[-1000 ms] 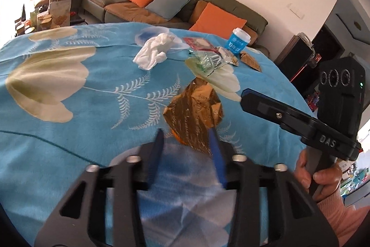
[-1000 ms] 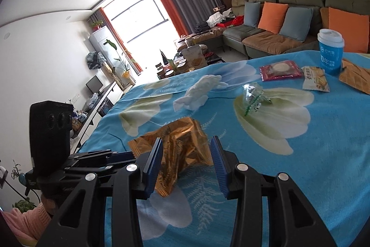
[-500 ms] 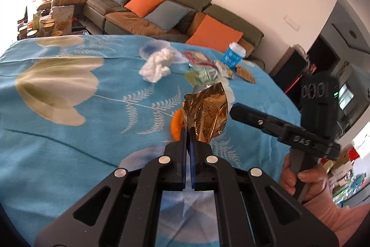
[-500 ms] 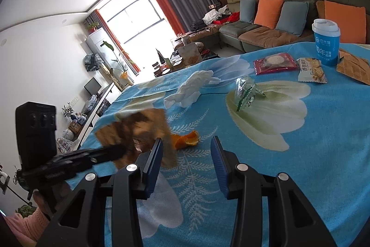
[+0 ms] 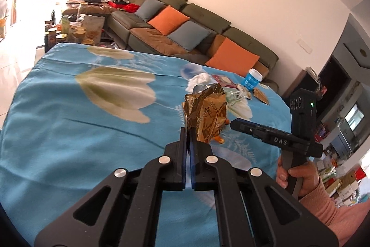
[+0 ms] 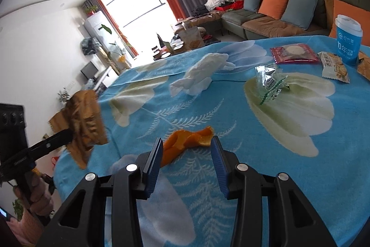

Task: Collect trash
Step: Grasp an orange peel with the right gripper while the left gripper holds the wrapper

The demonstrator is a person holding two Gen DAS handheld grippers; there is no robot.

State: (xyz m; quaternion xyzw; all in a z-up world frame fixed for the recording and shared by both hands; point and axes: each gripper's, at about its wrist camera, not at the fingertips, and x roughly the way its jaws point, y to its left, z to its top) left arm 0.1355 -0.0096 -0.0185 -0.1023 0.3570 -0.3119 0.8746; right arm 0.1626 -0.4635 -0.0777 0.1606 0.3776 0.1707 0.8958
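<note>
My left gripper [image 5: 187, 131] is shut on a crumpled gold-brown foil wrapper [image 5: 205, 111], held up above the blue flowered cloth [image 5: 69, 122]. In the right wrist view the same wrapper [image 6: 86, 124] hangs at the left, off the table's near edge, pinched by the left gripper [image 6: 69, 134]. My right gripper [image 6: 187, 142] stands open just over the cloth, its blue pads either side of an orange peel [image 6: 187, 140], apart from it. The peel [image 5: 218, 138] peeks out below the wrapper in the left wrist view, beside the right gripper's fingers [image 5: 245, 125].
Further back on the cloth lie a white crumpled tissue [image 6: 201, 75], a clear plastic wrapper [image 6: 269, 81], a pink snack packet [image 6: 293, 53], a cracker packet [image 6: 334, 66] and a blue paper cup [image 6: 348, 38]. A green sofa [image 6: 277, 8] stands behind the table.
The left jaws closed on the gold wrapper and lifted it off the cloth, carrying it leftward. That uncovered the orange peel, and the right gripper moved in around it.
</note>
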